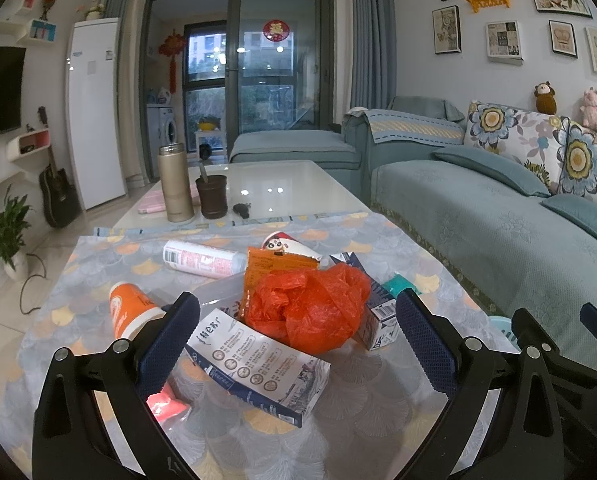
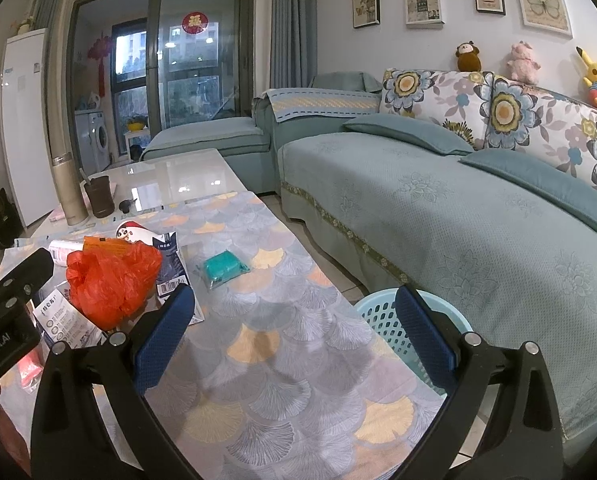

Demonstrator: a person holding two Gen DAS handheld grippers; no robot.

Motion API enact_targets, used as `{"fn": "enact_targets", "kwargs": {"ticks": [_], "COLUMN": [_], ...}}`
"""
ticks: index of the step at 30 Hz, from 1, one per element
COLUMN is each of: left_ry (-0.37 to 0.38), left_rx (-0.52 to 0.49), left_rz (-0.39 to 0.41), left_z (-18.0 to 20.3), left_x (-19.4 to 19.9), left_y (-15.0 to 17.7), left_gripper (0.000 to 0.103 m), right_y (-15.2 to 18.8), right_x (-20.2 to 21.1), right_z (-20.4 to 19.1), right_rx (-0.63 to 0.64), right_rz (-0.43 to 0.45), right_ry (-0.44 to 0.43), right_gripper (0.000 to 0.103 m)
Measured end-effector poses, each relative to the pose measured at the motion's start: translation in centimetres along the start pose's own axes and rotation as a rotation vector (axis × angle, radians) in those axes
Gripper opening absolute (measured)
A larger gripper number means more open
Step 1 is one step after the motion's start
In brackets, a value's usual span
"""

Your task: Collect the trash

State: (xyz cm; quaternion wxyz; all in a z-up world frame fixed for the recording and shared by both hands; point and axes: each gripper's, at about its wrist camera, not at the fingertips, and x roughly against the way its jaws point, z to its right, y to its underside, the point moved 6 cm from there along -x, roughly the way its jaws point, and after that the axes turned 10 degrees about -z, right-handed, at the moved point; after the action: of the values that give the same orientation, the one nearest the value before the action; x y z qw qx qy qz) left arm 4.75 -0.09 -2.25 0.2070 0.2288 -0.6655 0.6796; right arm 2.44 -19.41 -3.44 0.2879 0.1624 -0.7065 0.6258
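Patterned cloth (image 2: 282,360) covers the table near a blue sofa (image 2: 438,208). On the cloth lies a pile of trash: a crumpled orange bag (image 1: 310,304), a flat white carton (image 1: 258,364) just in front of it, an orange cup (image 1: 132,312) on its side, and a teal packet (image 2: 223,268) a little apart. The left gripper (image 1: 294,344) hangs wide open over the pile, holding nothing. The right gripper (image 2: 294,340) is wide open too, over bare cloth. A blue basket (image 2: 382,320) sits by the table, maybe on the floor.

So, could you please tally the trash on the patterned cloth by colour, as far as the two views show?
Orange or red: 3, the crumpled bag, the cup, the snack packet.
White and blue cartons: 2.
White bottle: 1.
Teal packet: 1.
Total: 7; others partly hidden.
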Motion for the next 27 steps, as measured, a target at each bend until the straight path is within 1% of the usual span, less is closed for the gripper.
{"fn": "enact_targets", "kwargs": {"ticks": [27], "left_ry": [0.0], "left_rx": [0.0], "left_rz": [-0.001], "left_z": [0.04], "left_x": [-0.01], "left_y": [-0.04], "left_gripper": [0.095], "right_y": [0.08], "right_x": [-0.07], "right_z": [0.01], "right_rx": [0.004], "right_rz": [-0.004], "right_ry": [0.003], "right_gripper": [0.095]}}
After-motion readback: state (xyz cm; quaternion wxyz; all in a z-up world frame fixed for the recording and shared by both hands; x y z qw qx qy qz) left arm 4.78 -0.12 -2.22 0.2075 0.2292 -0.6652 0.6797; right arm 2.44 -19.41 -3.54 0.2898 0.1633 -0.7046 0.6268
